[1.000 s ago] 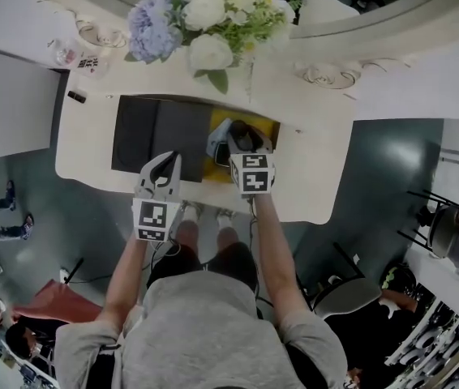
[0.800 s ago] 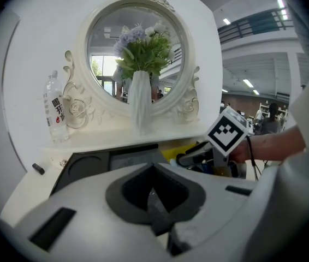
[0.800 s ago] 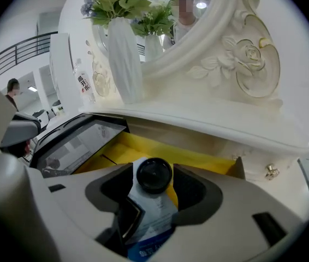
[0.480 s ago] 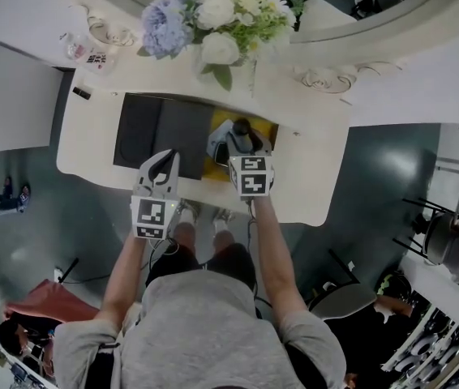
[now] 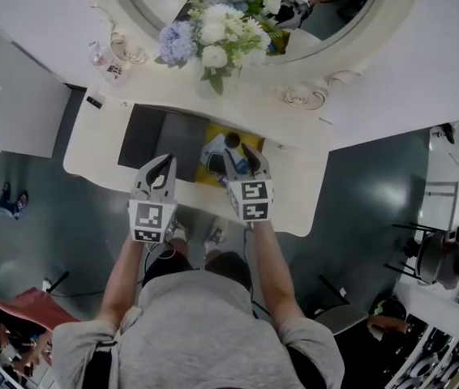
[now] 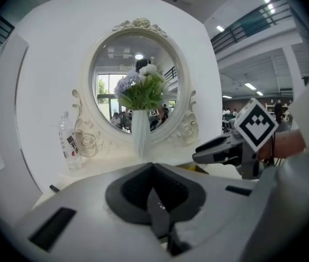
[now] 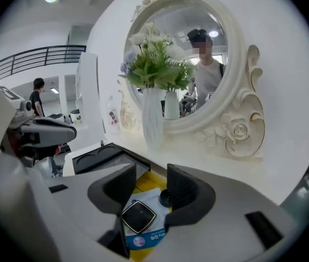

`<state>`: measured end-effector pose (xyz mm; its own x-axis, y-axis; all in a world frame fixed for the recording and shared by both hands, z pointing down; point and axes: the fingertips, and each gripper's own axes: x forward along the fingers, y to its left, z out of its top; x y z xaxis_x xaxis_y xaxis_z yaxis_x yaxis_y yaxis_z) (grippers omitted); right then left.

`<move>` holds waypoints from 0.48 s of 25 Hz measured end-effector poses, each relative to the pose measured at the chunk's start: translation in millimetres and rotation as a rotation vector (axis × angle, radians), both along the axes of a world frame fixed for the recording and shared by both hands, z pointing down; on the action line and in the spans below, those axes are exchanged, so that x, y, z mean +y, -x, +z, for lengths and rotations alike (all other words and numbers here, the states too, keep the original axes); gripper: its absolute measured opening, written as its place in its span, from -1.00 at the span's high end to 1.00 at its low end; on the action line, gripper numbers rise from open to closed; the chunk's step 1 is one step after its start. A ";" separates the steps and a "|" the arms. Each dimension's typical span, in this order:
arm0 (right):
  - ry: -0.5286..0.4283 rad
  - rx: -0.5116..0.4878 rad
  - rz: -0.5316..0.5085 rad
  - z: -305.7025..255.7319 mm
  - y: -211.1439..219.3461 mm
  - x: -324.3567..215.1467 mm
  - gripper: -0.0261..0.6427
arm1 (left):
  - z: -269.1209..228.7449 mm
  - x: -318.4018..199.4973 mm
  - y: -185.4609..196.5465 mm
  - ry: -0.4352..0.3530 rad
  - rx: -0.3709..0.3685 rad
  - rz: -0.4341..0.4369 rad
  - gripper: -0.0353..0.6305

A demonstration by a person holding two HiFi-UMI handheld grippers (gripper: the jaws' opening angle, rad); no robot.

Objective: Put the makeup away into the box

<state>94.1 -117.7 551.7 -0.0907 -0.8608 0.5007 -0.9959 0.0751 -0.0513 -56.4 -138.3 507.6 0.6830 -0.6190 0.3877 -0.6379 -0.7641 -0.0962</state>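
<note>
A black box lies open on the white dressing table, its yellow-lined part on the right. Inside it a black square compact rests on a white and blue packet, beside a round black item. My right gripper hangs above that yellow part. Its jaws have just been closing but stand apart, nothing between the pads. My left gripper is shut and empty, over the table's front edge near the box's dark half. The left gripper view shows the right gripper at its right.
A white vase of flowers stands behind the box, in front of an ornate round mirror. A water bottle and a small black object are at the table's far left. The table's front edge is just under my grippers.
Both grippers have risen from the box. The right one has lifted off the yellow compartment, and the items lying in it now show beneath its jaws.
</note>
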 end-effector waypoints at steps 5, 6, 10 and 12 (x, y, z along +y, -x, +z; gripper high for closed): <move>-0.110 0.015 -0.033 -44.0 4.6 18.9 0.50 | -32.7 12.2 5.3 -0.066 0.024 -0.045 0.88; -0.127 0.020 -0.041 -50.9 6.1 23.3 0.53 | -39.1 14.7 5.9 -0.079 0.030 -0.054 0.88; -0.196 0.027 -0.077 -79.4 22.5 46.3 0.76 | -60.6 32.2 8.6 -0.121 0.046 -0.072 0.88; -0.220 0.032 -0.101 -88.9 29.3 55.1 0.83 | -66.8 41.4 10.4 -0.135 0.053 -0.081 0.89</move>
<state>64.8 -62.6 462.8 -0.1684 -0.9368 0.3066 -0.9837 0.1797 0.0090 -66.8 -96.9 440.9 0.6463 -0.7169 0.2615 -0.7037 -0.6924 -0.1591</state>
